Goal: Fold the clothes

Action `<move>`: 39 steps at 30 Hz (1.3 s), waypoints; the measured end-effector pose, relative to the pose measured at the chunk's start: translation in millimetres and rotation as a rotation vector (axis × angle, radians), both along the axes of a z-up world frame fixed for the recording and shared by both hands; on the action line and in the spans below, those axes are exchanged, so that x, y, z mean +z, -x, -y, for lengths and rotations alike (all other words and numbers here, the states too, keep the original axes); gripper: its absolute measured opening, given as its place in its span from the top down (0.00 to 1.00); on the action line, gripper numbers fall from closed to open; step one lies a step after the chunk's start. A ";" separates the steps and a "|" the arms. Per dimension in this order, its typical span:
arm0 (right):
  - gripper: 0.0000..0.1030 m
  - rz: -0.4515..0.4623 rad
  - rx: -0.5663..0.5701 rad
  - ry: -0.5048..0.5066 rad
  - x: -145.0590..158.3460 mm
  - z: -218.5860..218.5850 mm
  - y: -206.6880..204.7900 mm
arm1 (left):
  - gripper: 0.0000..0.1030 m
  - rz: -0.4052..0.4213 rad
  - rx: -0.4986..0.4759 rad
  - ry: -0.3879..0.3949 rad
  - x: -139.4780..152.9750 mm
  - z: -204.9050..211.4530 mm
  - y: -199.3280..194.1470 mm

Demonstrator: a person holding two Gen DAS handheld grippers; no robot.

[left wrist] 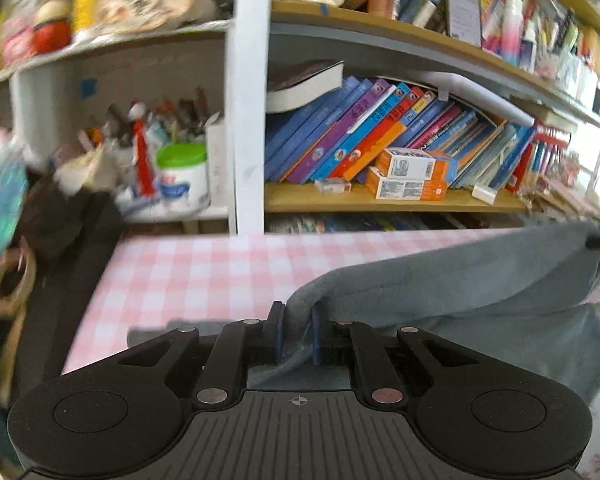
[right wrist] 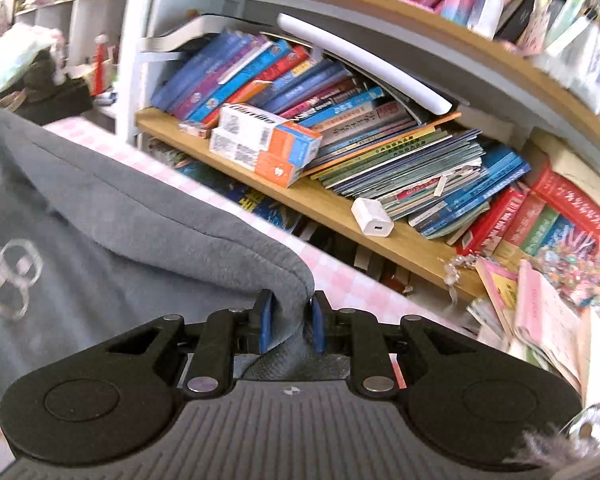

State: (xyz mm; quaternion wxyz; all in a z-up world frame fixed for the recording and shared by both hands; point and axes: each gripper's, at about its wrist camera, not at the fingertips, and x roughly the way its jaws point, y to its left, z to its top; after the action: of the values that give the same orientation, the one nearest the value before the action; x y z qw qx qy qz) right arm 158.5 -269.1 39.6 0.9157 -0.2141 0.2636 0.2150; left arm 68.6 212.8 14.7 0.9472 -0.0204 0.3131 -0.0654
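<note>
A grey garment (left wrist: 460, 292) is being pinched by the left gripper (left wrist: 296, 330), its blue pads pressed onto a bunched corner of the fabric. The cloth is being held up off the pink checked tabletop (left wrist: 188, 272) and is being stretched away toward 2 o'clock. In the right wrist view the right gripper (right wrist: 290, 322) is being clamped on another corner of the same garment, which is being draped off toward 9 o'clock with a pale ring print (right wrist: 12, 276) showing. A bookshelf (left wrist: 380, 202) is being seen close behind the tabletop at 12 o'clock, crammed with leaning books (left wrist: 340, 136), two stacked orange-and-white boxes (left wrist: 412, 178) and a white charger (right wrist: 372, 222). At 10 o'clock in the left view a green-lidded tub (left wrist: 182, 176) and a dark bag (left wrist: 60, 216) are being crowded against the tabletop's edge.
</note>
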 end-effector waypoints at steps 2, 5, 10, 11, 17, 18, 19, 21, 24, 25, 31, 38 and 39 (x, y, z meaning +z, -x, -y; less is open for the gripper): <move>0.80 0.009 -0.001 0.024 -5.9 0.2 22.7 | 0.88 -0.019 0.017 0.019 -6.8 0.4 15.7; 0.77 0.017 -0.017 0.043 -15.5 1.5 51.4 | 0.88 -0.053 0.042 0.031 -19.4 2.3 39.3; 0.67 -0.057 -0.073 0.035 -32.0 6.7 87.6 | 0.86 -0.116 0.119 0.097 -37.8 -3.6 72.0; 0.66 -0.076 -0.078 0.038 -35.5 6.8 94.2 | 0.85 -0.129 0.137 0.113 -41.4 -5.4 78.2; 0.56 -0.226 -0.186 -0.049 -48.5 18.7 119.0 | 0.69 -0.157 0.263 0.272 -52.5 -19.7 108.4; 0.53 -0.255 -0.217 -0.087 -48.3 22.3 120.1 | 0.66 -0.149 0.287 0.315 -52.9 -23.1 110.5; 0.52 -0.284 -0.247 -0.136 -47.6 26.1 121.0 | 0.61 -0.144 0.313 0.361 -54.0 -26.9 110.4; 0.43 -0.333 -0.303 -0.244 -45.0 32.7 121.1 | 0.55 -0.133 0.367 0.455 -56.4 -34.5 109.5; 0.39 -0.424 -0.395 -0.479 -41.9 43.3 116.8 | 0.55 -0.118 0.455 0.595 -61.4 -45.5 101.1; 0.38 -0.456 -0.424 -0.564 -41.8 46.8 114.5 | 0.55 -0.115 0.485 0.635 -63.3 -48.5 98.3; 0.33 -0.620 -0.621 -1.006 -55.0 60.5 98.3 | 0.55 -0.110 0.611 0.774 -79.9 -61.4 84.5; 0.67 -0.677 -0.901 -1.229 -77.4 82.0 77.2 | 0.56 -0.114 0.684 0.833 -89.7 -69.2 73.2; 0.83 -0.676 -0.912 -1.195 -74.1 81.9 72.5 | 0.57 -0.115 0.685 0.835 -89.9 -69.1 72.0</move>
State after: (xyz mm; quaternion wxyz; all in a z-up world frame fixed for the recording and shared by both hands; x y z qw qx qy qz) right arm 86.0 -351.0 -34.5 0.7438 0.5136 0.4273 -0.0211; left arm -3.4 282.0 -75.2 0.8070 -0.4993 0.2874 0.1294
